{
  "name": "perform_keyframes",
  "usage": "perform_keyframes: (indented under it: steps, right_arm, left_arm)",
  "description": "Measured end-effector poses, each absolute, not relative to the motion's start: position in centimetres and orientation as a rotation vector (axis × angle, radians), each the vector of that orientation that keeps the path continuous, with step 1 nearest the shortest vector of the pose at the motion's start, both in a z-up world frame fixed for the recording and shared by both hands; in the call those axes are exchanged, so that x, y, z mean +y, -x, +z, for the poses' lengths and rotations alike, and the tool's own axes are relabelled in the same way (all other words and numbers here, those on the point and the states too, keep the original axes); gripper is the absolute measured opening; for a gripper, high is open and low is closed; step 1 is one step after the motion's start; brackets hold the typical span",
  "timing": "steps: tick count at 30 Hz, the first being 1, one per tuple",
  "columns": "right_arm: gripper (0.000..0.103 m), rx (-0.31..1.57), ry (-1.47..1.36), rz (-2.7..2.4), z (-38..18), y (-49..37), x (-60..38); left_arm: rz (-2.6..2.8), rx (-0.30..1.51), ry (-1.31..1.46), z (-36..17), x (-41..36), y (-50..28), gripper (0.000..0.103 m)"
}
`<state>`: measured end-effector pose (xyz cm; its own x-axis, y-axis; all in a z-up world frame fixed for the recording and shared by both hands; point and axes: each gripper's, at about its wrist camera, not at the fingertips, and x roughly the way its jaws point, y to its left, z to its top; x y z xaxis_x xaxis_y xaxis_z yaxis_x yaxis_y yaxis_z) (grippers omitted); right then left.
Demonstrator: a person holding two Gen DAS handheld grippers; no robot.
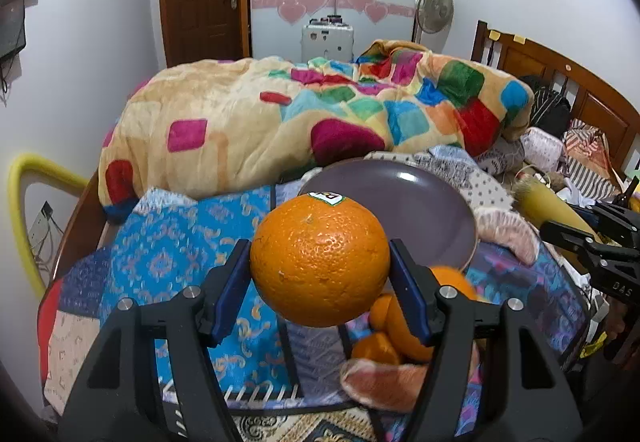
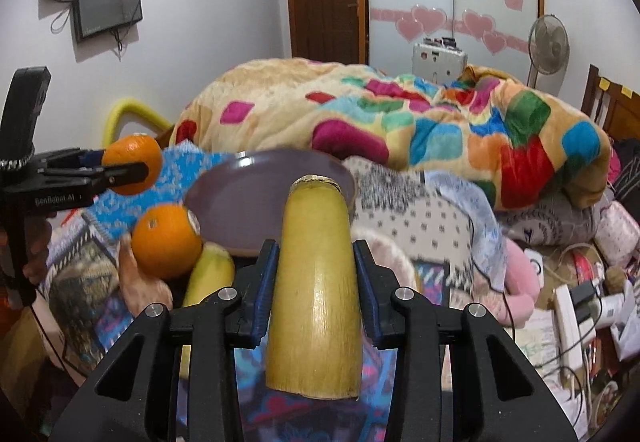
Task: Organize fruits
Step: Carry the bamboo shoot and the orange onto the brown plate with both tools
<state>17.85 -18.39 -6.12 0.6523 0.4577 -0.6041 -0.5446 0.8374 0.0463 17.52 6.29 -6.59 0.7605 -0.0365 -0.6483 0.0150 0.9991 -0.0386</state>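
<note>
My left gripper (image 1: 320,262) is shut on a large orange (image 1: 320,262) with a sticker on top, held above the bed in front of the purple plate (image 1: 420,210). It also shows in the right wrist view (image 2: 132,164), left of the plate (image 2: 248,210). My right gripper (image 2: 316,254) is shut on a thick yellow-green banana piece (image 2: 316,290), held just short of the plate's near rim; it shows at the right of the left wrist view (image 1: 552,210). More oranges (image 1: 404,326) lie below the left gripper. One orange (image 2: 166,240) and another banana piece (image 2: 208,278) lie beside the plate.
A bulky patchwork blanket (image 1: 320,114) lies behind the plate on the bed. A blue patterned cloth (image 1: 168,254) covers the near surface. Pink fabric (image 1: 384,382), cables and clutter (image 2: 580,302) lie at the right. A wooden headboard (image 1: 560,78) stands far right.
</note>
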Motion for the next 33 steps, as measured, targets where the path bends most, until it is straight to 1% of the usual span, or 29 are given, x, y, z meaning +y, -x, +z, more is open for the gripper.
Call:
perform_keyframes:
  steps: [9, 15, 20, 28, 30, 32, 33]
  right_arm:
    - [0.034, 0.588, 0.137, 0.589, -4.6, -20.8, -16.0]
    - [0.033, 0.616, 0.177, 0.602, -5.8, -23.1, -13.6]
    - [0.032, 0.684, 0.201, 0.619, -8.2, -24.8, -12.4]
    - [0.032, 0.736, 0.189, 0.641, -8.7, -26.1, -12.2]
    - [0.036, 0.741, 0.202, 0.636, -8.8, -25.9, -12.3]
    - [0.056, 0.75, 0.213, 0.637, -9.0, -25.4, -12.6]
    - [0.059, 0.747, 0.219, 0.633, -9.2, -25.1, -12.8]
  left_arm:
    - [-0.04, 0.671, 0.006, -5.3, 5.4, -20.4, 0.067]
    - [-0.034, 0.69, -0.012, -5.8, 5.2, -22.9, 0.067]
    - [-0.029, 0.738, -0.03, -7.3, 5.2, -24.8, 0.067]
    - [-0.052, 0.827, -0.007, -10.3, 5.3, -26.6, 0.067]
    - [-0.063, 0.845, -0.013, -11.0, 5.1, -26.8, 0.067]
    - [-0.069, 0.854, -0.022, -11.4, 4.8, -26.9, 0.067]
    - [-0.072, 0.856, -0.023, -11.5, 4.7, -26.9, 0.067]
